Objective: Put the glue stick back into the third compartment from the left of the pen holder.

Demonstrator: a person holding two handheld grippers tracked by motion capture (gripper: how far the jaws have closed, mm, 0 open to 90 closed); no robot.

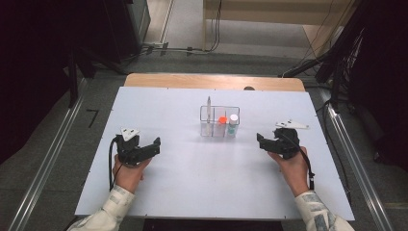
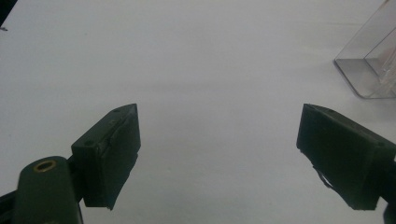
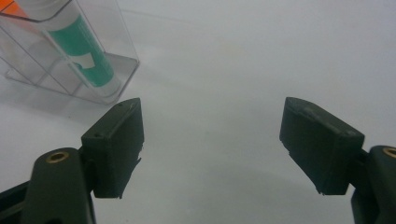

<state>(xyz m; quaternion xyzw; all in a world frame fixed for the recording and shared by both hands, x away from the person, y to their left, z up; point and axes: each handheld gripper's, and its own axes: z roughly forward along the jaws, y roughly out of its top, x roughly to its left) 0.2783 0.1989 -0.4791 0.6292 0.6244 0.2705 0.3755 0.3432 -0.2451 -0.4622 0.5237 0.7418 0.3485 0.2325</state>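
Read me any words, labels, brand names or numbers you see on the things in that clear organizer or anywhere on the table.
No text can be read anywhere.
Tube with the green label in the clear organizer: a white shape shows on the green, but no letters can be made out.
Orange-topped item: too small to show any print.
Pen-like stick: no marking visible.
White table: no print visible.

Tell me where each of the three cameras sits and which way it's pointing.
High view: above the person's side, looking down on the white table; both hands, left gripper, right gripper.
Left gripper view: rides that gripper, along open jaws at bare tabletop.
Right gripper view: rides that gripper, jaws open.
All share the clear organizer.
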